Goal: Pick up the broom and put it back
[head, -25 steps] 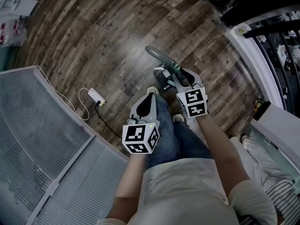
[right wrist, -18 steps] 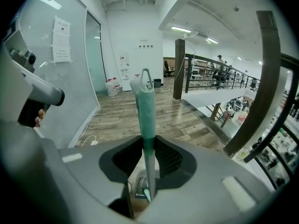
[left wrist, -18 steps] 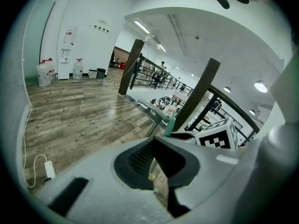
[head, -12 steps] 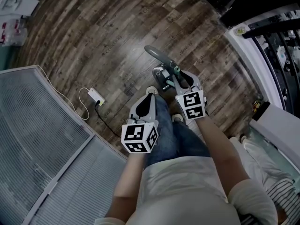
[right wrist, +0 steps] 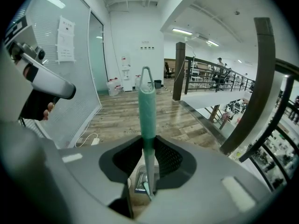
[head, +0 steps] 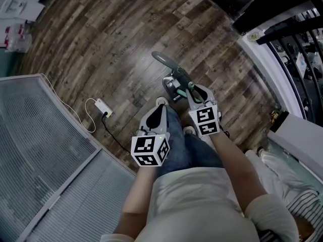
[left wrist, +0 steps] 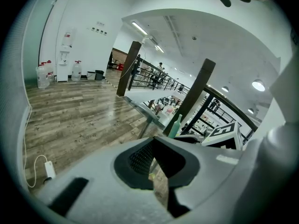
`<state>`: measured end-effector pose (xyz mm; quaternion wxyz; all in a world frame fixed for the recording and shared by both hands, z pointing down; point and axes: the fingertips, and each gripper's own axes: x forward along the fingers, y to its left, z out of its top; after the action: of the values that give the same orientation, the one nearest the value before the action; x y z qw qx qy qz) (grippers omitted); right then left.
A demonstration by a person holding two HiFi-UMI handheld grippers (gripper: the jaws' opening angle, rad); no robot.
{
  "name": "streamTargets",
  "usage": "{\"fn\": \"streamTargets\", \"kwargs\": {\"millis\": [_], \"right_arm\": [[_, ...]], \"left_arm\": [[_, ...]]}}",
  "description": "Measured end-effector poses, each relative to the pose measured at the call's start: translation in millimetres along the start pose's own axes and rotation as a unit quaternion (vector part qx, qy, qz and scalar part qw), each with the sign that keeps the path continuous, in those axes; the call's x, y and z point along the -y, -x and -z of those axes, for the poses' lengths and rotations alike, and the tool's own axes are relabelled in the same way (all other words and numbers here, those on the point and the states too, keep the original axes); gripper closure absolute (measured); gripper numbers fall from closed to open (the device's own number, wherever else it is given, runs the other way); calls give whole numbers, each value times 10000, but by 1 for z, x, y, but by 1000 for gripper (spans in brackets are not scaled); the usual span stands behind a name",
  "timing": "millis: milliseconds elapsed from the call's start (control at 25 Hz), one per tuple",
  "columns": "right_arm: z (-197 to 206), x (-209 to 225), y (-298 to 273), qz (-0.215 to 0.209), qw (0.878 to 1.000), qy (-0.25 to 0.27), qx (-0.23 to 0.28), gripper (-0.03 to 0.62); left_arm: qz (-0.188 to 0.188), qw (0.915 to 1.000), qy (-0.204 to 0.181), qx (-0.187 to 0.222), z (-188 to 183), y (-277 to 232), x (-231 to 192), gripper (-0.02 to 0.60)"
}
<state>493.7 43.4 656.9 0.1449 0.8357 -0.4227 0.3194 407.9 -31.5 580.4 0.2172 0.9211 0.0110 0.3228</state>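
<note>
The broom's green handle (right wrist: 147, 111) stands upright between the jaws of my right gripper (right wrist: 148, 164), which have just been closing and now clamp it. In the head view the right gripper (head: 194, 92) holds this handle (head: 191, 86) above the grey broom head and dustpan (head: 171, 79) on the wooden floor. My left gripper (head: 161, 106) hangs beside it to the left, shut with nothing in it. From the left gripper (left wrist: 154, 160), the green handle (left wrist: 175, 126) shows to the right, beyond the jaws.
A white power adapter (head: 103, 105) with its cable lies on the floor to the left. A frosted glass partition (head: 45, 150) fills the lower left. A black railing (head: 292, 34) runs along the right. Water bottles (left wrist: 44, 73) stand by the far wall.
The right gripper has come a little toward me with the broom handle between its jaws. The left gripper has hardly shifted.
</note>
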Motion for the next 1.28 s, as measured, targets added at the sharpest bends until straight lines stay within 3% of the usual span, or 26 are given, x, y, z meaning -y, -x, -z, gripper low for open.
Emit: {"fn": "streamTargets", "kwargs": {"millis": [880,1280], "right_arm": [[21,1,78,127,9999,-30,39,500],[9,-9,116,15,9997,104,220,500]], "left_arm": [[33,9997,-116,209,2,42,42,575],[87,9994,-163,294,5,63,68,575]]}}
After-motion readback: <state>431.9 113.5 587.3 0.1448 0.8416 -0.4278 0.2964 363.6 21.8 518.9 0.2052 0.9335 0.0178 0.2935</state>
